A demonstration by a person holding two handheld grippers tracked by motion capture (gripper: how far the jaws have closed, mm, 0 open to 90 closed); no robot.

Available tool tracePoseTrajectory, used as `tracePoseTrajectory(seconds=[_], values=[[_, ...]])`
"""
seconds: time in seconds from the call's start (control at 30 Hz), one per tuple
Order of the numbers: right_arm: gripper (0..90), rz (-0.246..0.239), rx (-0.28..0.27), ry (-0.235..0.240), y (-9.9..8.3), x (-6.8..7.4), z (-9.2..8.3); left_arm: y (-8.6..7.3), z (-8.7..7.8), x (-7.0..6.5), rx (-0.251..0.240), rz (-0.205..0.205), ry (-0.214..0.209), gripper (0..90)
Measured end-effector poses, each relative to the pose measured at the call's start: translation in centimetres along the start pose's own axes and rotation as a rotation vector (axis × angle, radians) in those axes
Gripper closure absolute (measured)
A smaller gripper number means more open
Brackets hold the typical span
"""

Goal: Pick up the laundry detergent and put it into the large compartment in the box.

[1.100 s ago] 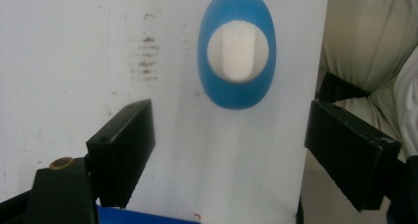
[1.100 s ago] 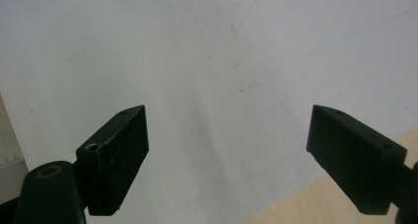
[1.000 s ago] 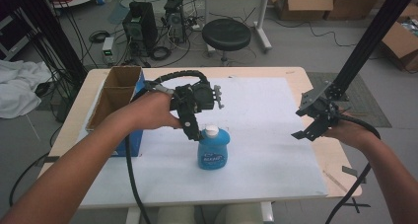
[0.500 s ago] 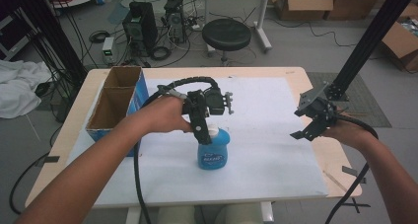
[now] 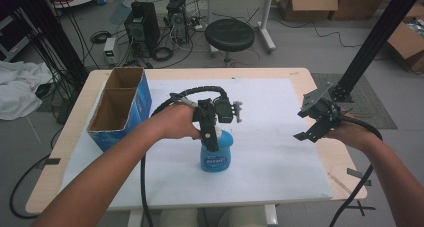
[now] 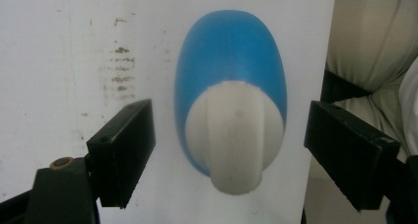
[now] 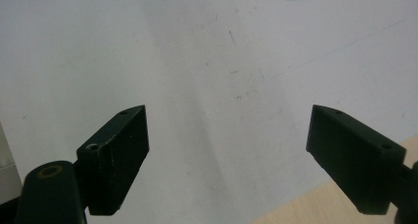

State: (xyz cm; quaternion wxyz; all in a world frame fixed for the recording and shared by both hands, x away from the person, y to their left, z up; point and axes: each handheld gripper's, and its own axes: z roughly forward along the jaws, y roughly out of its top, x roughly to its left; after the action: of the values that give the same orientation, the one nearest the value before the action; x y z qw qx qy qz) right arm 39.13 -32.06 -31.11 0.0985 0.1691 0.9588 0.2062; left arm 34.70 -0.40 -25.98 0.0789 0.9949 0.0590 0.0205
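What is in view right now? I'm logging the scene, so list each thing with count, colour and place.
bottle: one, blue with white cap, upright on the sheet, mid-table
cardboard box: one, blue outside, brown inside, two compartments, table's left side
paper sheet: one, white, covering the table top
table: one, light wood
stool: one, black, on the floor beyond the table
left gripper: one, black, jaws open either side of the bottle cap
right gripper: one, black, jaws open over the sheet, table's right side
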Motion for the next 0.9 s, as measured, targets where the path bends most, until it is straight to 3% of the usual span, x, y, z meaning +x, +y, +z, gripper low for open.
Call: tracePoseTrajectory(seconds=[0.9], values=[[16.5, -0.001, 0.008, -0.001, -0.2, -0.1, 0.1, 0.6, 3.3, 0.1, 0.053, 0.027, -0.005, 20.2]])
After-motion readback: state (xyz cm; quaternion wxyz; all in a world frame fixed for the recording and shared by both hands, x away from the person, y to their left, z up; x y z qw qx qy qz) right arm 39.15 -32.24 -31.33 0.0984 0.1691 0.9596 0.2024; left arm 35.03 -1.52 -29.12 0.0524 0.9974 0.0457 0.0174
